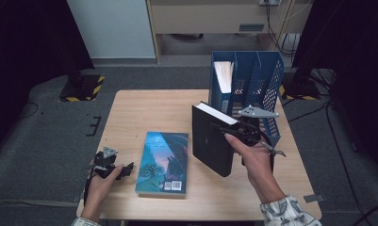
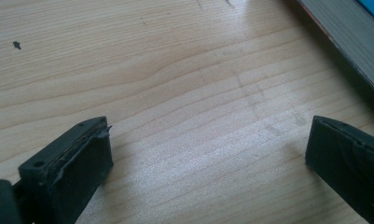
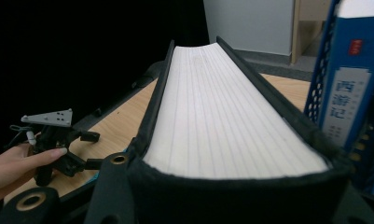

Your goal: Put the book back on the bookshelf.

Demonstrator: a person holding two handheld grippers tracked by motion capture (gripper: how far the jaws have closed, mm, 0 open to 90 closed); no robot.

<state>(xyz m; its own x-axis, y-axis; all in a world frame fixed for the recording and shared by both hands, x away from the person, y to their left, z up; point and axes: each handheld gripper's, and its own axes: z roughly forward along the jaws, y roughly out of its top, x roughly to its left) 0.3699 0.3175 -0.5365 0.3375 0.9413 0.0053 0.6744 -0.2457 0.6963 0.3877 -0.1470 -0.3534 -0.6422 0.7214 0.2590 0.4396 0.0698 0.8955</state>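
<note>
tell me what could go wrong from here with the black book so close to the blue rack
The right gripper holds the thick black book upright by one edge only, so it may pivot or slip in the grip. The blue file rack already has a blue-spined book in its left slot; steering there could jam or knock the rack. If dropped, the black book could land on the illustrated book lying flat beside it.

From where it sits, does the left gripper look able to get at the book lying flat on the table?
Probably yes. The left gripper rests open on the table just left of the flat book, with bare wood between them. The right gripper holds the black book farther right.
</note>
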